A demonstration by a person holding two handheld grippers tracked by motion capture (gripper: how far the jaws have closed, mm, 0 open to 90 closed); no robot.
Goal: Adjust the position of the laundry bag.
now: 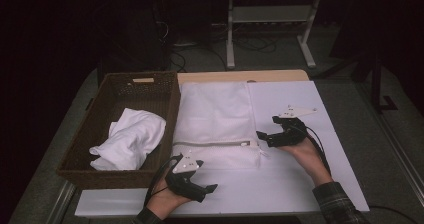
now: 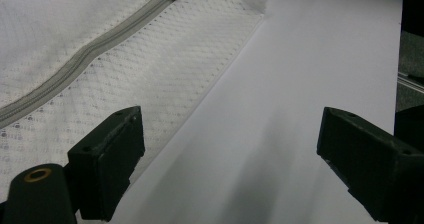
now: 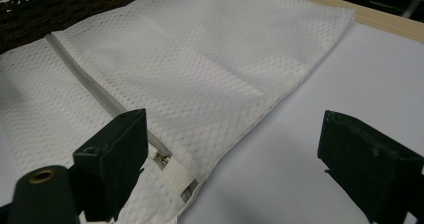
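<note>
Mesh laundry bag (image 1: 215, 124) lies flat mid-worktop beside the wicker basket (image 1: 95, 134) holding white cloth (image 1: 129, 139), its zipper (image 1: 215, 145) apparently closed, while the left gripper (image 1: 200, 186) and right gripper (image 1: 265, 136) hover wide-jawed and empty, so loading looks unstarted.

no readable text, labels or signs
</note>
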